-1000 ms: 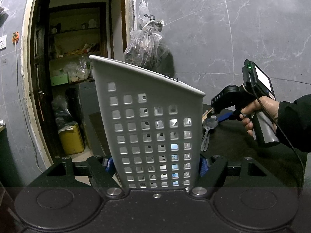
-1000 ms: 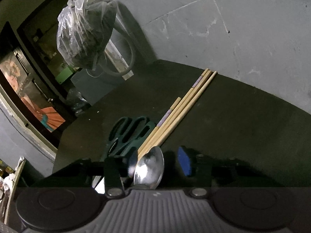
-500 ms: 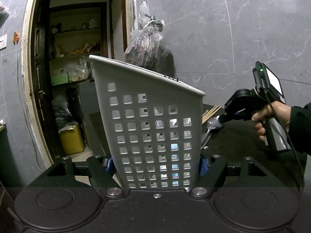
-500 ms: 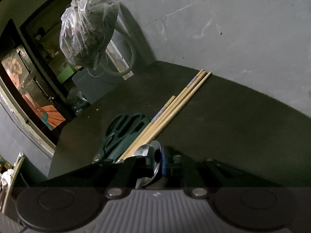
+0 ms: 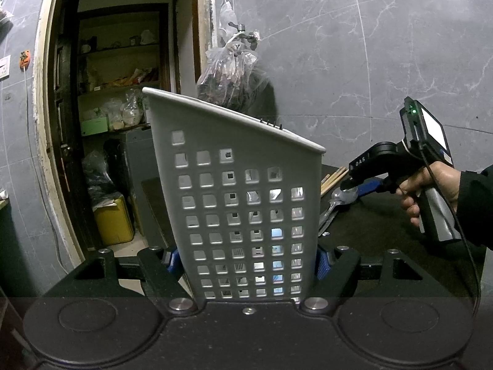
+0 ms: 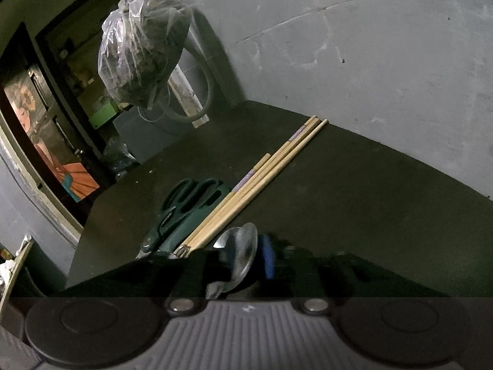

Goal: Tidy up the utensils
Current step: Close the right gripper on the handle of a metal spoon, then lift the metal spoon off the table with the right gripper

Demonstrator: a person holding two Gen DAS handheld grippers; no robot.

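The metal spoon (image 6: 238, 246) lies at the near end of the dark desk (image 6: 369, 191), its bowl between the pads of the right hand-held gripper (image 6: 243, 257), whose jaws have just been opening again after a squeeze; whether the pads press it firmly I cannot tell, so I judge this a grasp being re-set. The left hand-held gripper (image 5: 246, 256) is clamped on the white perforated utensil holder (image 5: 240, 203), holding it upright just beside the spoon, likely so the drop is short and the holder cannot tip. Against the spoon lie wooden chopsticks (image 6: 262, 175), running away toward the wall, with green-handled scissors (image 6: 188, 203) touching their left side. Those crowd the spoon's left flank and could be dragged along. A plastic bag (image 6: 141, 52) hangs from a wall tap, well clear.
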